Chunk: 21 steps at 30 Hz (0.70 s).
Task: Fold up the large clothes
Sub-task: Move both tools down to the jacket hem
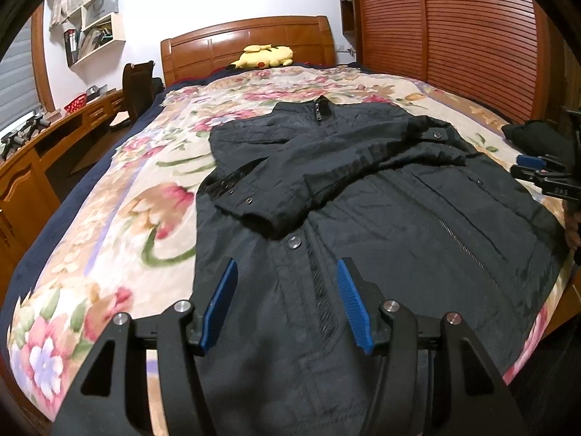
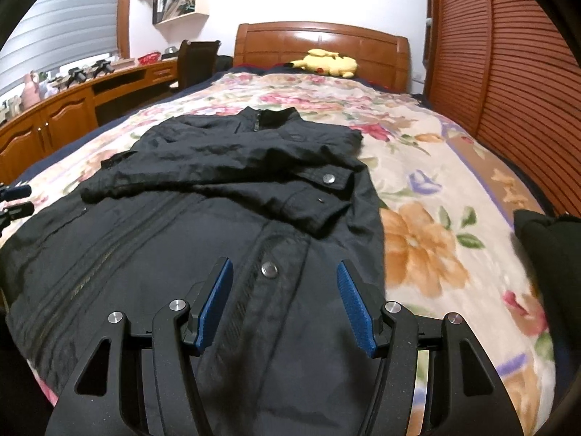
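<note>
left wrist view: both sleeves [image 1: 290, 196] already crossed over black jacket [image 1: 381, 225]; bottom half unfolded; left gripper [image 1: 287, 272] and right gripper [image 2: 285, 272] parted, empty.

Wooden bed [image 1: 247, 41], slatted wardrobe [image 1: 472, 32], desk [image 2: 72, 98], white walls.

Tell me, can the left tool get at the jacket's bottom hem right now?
Probably yes. The left tool hangs open just above the lower part of the black jacket, with nothing between its fingers, and nothing lies on the fabric there. The hem itself is hidden under the tool.
</note>
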Each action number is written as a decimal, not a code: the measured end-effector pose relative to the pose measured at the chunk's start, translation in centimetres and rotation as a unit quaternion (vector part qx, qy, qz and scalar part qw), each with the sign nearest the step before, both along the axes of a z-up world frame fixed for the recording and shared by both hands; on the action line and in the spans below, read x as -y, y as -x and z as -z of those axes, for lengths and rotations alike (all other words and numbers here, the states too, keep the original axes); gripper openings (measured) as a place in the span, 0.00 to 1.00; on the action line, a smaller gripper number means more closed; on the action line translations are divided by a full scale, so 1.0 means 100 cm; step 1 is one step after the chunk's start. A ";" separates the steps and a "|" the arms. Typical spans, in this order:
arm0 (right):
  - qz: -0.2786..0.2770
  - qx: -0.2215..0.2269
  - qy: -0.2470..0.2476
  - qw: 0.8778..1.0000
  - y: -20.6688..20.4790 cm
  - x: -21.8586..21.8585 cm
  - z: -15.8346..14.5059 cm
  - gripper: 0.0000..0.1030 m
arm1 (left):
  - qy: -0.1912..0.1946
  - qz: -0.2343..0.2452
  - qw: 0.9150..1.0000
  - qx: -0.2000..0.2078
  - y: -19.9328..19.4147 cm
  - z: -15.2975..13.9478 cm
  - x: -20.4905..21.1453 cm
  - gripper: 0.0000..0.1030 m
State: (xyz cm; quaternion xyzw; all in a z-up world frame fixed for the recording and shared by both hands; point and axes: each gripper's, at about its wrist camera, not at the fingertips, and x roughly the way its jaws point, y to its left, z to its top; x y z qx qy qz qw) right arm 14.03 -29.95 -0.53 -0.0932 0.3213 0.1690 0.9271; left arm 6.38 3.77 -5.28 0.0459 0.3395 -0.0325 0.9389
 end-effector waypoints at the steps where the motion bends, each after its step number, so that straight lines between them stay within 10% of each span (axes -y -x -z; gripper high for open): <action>1: 0.001 0.001 0.001 1.000 0.004 0.001 0.000 0.59 | 0.000 -0.003 1.000 -0.001 0.003 0.000 -0.002 0.54; 21: 0.023 0.008 0.027 0.999 0.062 0.031 -0.020 0.59 | 0.009 -0.053 0.999 0.001 0.064 0.004 -0.056 0.54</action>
